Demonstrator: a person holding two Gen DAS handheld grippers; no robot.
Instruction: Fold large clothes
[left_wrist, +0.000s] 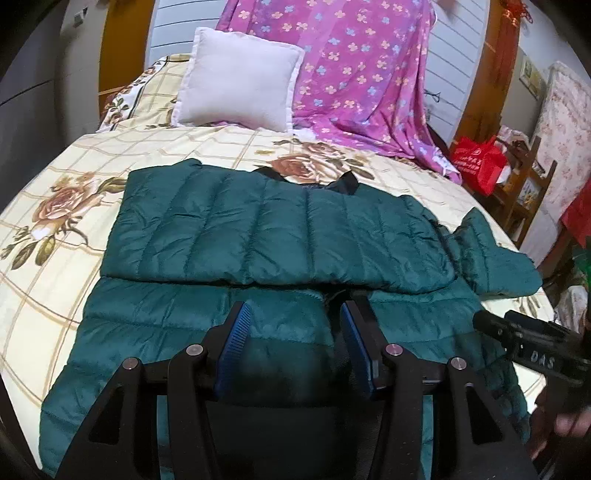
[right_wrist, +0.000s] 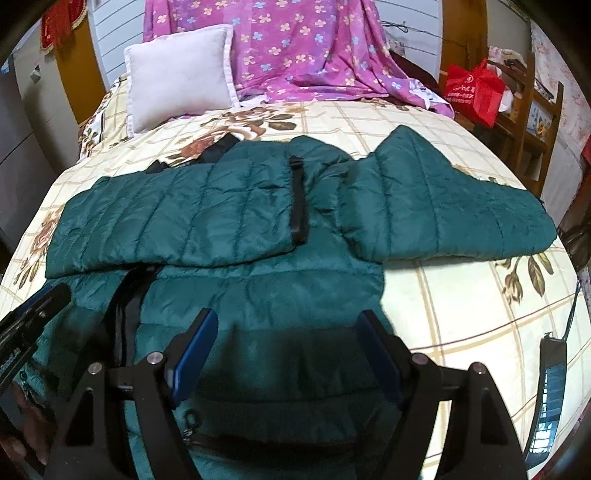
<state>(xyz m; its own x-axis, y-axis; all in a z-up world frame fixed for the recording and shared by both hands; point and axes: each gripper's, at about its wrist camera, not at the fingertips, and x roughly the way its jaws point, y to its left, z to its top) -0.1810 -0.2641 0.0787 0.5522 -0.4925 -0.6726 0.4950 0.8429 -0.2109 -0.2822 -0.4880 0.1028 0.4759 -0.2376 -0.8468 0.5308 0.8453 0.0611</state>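
Note:
A dark green quilted puffer jacket (left_wrist: 280, 236) lies spread on the bed, with one sleeve folded across its body; it also shows in the right wrist view (right_wrist: 229, 221). Its other sleeve (right_wrist: 461, 206) sticks out to the right. My left gripper (left_wrist: 295, 317) is open and empty, just above the jacket's near part by the zipper. My right gripper (right_wrist: 286, 328) is open and empty, above the jacket's near right part. The right gripper also shows at the right edge of the left wrist view (left_wrist: 528, 343).
The bed (left_wrist: 55, 206) has a cream floral checked sheet. A white pillow (left_wrist: 236, 81) and a purple flowered blanket (left_wrist: 362, 74) lie at the headboard. A red bag (right_wrist: 472, 92) sits on wooden furniture at the right. A dark strap (right_wrist: 550, 387) lies on the bed's right edge.

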